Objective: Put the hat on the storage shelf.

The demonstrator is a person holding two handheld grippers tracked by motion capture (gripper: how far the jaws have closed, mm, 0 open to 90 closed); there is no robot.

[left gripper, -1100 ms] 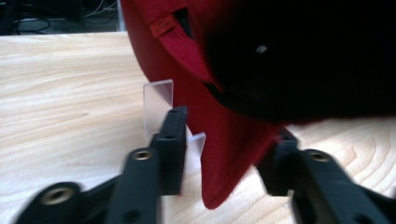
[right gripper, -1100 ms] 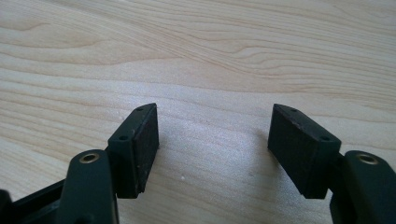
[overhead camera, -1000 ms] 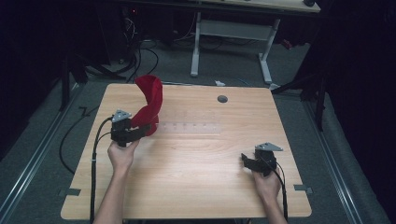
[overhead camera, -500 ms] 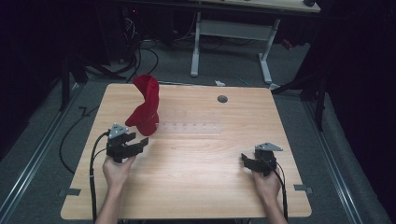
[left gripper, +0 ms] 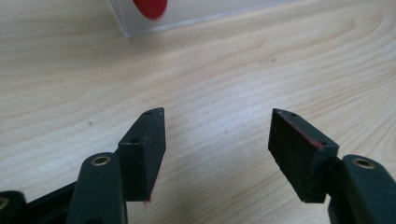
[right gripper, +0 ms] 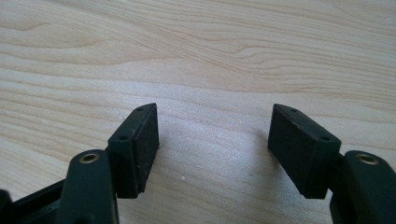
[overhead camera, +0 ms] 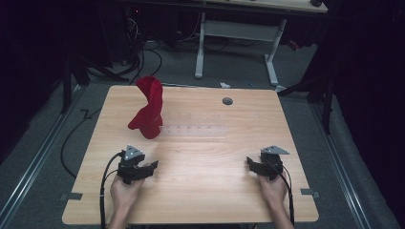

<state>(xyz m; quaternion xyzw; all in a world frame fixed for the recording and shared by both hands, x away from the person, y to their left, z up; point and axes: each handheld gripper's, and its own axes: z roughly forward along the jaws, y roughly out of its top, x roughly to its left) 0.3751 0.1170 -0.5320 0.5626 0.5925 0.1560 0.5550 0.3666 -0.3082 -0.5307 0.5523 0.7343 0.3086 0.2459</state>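
A red cloth (overhead camera: 148, 112) stands twisted upright at the left end of a clear plastic strip (overhead camera: 200, 130) on the wooden table (overhead camera: 205, 195). My left gripper (overhead camera: 152, 167) hovers low near the front left, a hand's length short of the cloth. Its jaws have just been opening further and hold nothing. In the left gripper view (left gripper: 217, 140) the pads stand wide over bare wood, and the cloth's red edge (left gripper: 149, 7) and the clear strip (left gripper: 196, 14) lie ahead. My right gripper (overhead camera: 252, 164) rests at the front right, open and empty, seen over bare wood in its own view (right gripper: 214, 135).
A round grey grommet (overhead camera: 227, 101) sits in the table's far middle. A white desk frame (overhead camera: 239, 33) stands behind the table, and cables trail over the floor (overhead camera: 71, 138) at the left. A black cable runs from each gripper off the front edge.
My left gripper has come away from the base of the red cloth, drawing back toward the front edge and sinking. The cloth stays standing on its own. The right gripper has not moved.
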